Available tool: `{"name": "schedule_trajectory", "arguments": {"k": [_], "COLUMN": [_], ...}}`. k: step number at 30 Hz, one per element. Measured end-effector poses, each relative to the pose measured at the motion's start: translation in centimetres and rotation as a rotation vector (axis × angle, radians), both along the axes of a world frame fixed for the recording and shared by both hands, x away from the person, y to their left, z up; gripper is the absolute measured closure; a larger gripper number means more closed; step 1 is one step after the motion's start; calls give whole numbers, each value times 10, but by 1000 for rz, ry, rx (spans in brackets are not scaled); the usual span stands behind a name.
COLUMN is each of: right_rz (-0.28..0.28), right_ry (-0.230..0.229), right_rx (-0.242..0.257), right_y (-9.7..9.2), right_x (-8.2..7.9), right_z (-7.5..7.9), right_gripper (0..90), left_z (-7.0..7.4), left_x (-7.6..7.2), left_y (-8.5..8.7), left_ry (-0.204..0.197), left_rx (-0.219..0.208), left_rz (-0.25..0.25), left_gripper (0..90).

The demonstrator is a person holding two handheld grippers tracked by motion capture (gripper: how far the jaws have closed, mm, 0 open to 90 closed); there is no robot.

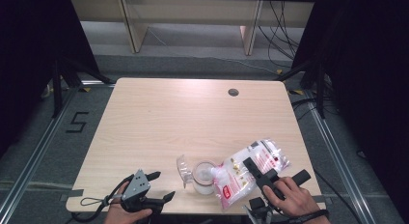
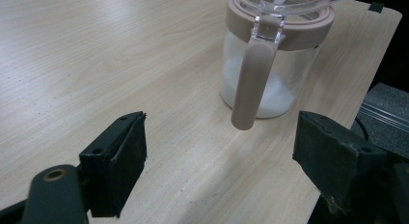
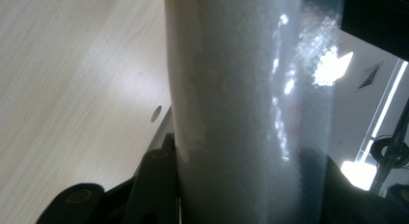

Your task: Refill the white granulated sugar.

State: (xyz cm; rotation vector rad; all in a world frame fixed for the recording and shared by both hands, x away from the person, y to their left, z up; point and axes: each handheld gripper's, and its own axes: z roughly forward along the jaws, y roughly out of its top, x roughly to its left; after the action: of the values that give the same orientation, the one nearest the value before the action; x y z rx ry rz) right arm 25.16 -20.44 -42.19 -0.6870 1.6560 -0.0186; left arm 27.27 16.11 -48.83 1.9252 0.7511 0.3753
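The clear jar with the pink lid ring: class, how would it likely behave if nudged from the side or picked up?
The jar holds only a shallow layer of white granules, so it is probably light and might slide when nudged. It looks like glass or hard plastic, so likely stiff and possibly breakable. Its hanging scoop may swing when lifted.

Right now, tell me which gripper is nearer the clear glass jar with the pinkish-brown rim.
Right. The right gripper holds the granule bag tilted at the jar; the left gripper waits open, apart.
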Motion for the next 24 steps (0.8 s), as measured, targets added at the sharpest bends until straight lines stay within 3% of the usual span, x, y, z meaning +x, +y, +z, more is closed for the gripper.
{"name": "schedule_trajectory", "arguments": {"k": [8,15,24], "right_rz": [10,-9,12], "right_ry": [-5,0,-9], "right_rx": [-20,-2,-28], "right_y": [1,-1,1], "right_x": [0,-1,0], "right_z": [3,1,3], "right_gripper": [663,664,666], "left_z": [0,0,0], "left_x": [0,0,0], "left_y": [0,0,0], "left_ry": [0,-1,-2], "left_rx": [0,1,3], "left_rz": [0,0,-2], "left_gripper": [189,189,189]}}
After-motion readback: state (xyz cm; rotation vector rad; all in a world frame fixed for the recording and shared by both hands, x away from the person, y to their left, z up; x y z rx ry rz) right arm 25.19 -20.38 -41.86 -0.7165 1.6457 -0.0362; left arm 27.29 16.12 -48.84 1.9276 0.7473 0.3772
